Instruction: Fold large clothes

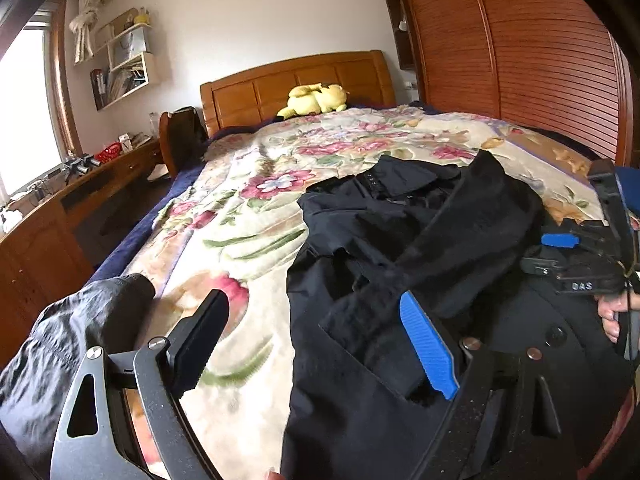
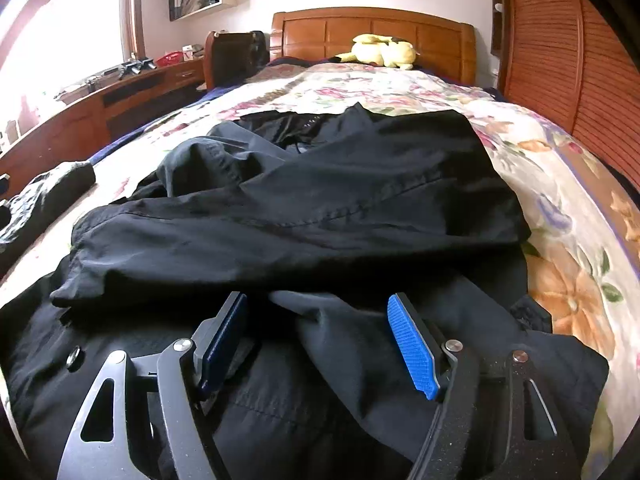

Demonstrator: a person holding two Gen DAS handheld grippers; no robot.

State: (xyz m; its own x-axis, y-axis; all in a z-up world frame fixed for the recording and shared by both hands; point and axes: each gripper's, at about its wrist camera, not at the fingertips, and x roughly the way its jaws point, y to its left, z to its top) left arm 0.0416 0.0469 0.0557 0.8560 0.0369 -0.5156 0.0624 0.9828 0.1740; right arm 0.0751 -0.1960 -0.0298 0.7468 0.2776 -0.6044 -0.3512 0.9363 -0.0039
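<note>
A large black jacket (image 1: 400, 240) lies rumpled on the floral bedspread (image 1: 248, 208), a sleeve folded across its body. My left gripper (image 1: 316, 320) is open at the jacket's left edge, its blue pad (image 1: 428, 348) over the black cloth and its other finger (image 1: 204, 328) over the bedspread. The right gripper (image 1: 576, 248) shows at the jacket's right side, a hand on its handle. In the right wrist view the jacket (image 2: 320, 200) fills the middle. My right gripper (image 2: 316, 332) is open, with a fold of black cloth between its fingers (image 2: 412, 344).
A second dark garment (image 1: 72, 328) lies at the bed's left edge, also in the right wrist view (image 2: 44, 188). A yellow plush toy (image 1: 316, 100) sits by the wooden headboard (image 1: 296, 80). A desk (image 1: 80, 192) and chair (image 1: 180, 140) stand left; a slatted wardrobe (image 1: 540, 60) stands right.
</note>
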